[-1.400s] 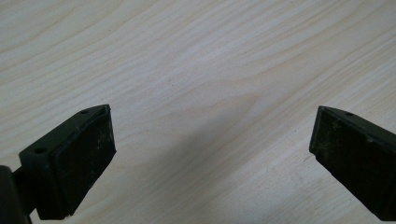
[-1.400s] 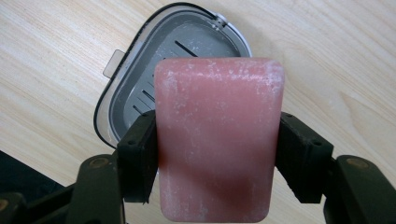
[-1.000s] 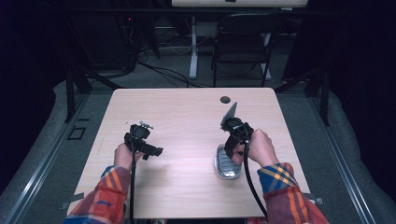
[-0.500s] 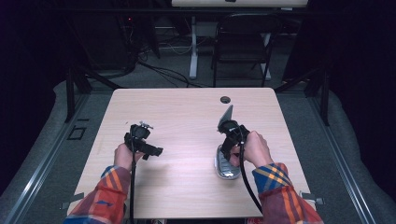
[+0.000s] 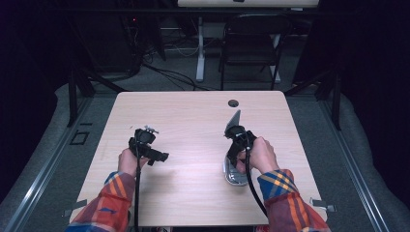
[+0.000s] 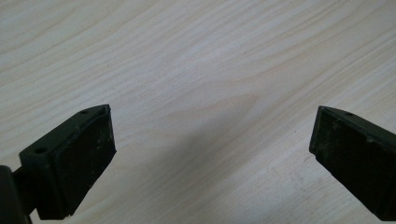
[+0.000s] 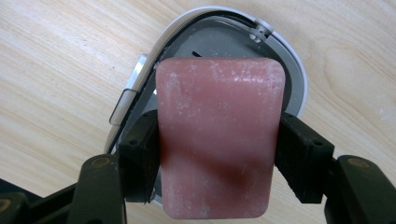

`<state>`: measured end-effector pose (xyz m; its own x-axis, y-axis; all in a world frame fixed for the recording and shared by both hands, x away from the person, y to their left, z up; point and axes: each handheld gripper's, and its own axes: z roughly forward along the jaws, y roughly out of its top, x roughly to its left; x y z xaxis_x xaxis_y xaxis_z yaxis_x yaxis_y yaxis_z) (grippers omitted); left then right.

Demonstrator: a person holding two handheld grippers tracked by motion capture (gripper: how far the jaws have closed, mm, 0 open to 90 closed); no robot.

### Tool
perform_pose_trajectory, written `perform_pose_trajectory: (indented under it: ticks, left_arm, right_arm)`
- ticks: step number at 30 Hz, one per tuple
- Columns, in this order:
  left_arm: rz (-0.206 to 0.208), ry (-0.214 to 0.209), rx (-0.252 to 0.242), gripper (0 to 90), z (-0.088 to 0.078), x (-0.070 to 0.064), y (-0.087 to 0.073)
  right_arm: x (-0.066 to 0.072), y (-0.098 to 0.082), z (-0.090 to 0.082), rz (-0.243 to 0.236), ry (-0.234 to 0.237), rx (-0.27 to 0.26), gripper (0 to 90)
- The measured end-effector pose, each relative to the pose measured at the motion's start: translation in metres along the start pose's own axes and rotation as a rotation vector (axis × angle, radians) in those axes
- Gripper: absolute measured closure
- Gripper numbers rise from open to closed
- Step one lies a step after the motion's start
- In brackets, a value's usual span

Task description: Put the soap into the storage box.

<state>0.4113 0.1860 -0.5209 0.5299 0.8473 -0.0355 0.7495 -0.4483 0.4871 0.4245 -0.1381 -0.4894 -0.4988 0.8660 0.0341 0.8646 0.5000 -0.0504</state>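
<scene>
Pale wooden table (image 5: 193, 193): right gripper (image 7: 215, 149) clamps a pink soap bar (image 7: 217, 135) directly above an open grey soap case (image 7: 280, 60). Left gripper (image 6: 210, 154), well apart from the case, stands wide, holding nothing.

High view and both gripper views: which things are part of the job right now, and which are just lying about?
In the job:
- pink soap bar, clamped in the right tongs
- open grey case on the table, right beneath the bar

Lying about or idle:
- left tongs, open over bare table
- round grommet near the table's far edge
- chair beyond the table
</scene>
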Motion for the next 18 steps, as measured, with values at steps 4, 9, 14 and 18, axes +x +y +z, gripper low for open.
perform_pose_trajectory:
  ticks: [4,9,14,18]
  left_arm:
    - [-0.001,0.001,-0.002,0.1,0.000,0.000,0.000]
    - [-0.001,0.000,-0.001,0.1,0.000,0.000,0.000]
    - [0.000,0.000,0.000,0.2,0.000,0.000,0.000]
    - [0.000,0.001,0.000,0.1,0.000,0.000,0.000]
  right_arm:
    - [-0.001,-0.001,0.005,0.031,0.001,-0.004,37.0]
    - [-0.003,-0.002,0.007,0.047,0.023,-0.008,36.6]
    - [-0.003,-0.007,0.006,0.075,0.057,-0.051,36.4]
    - [-0.004,-0.013,0.004,0.095,0.097,-0.115,38.4]
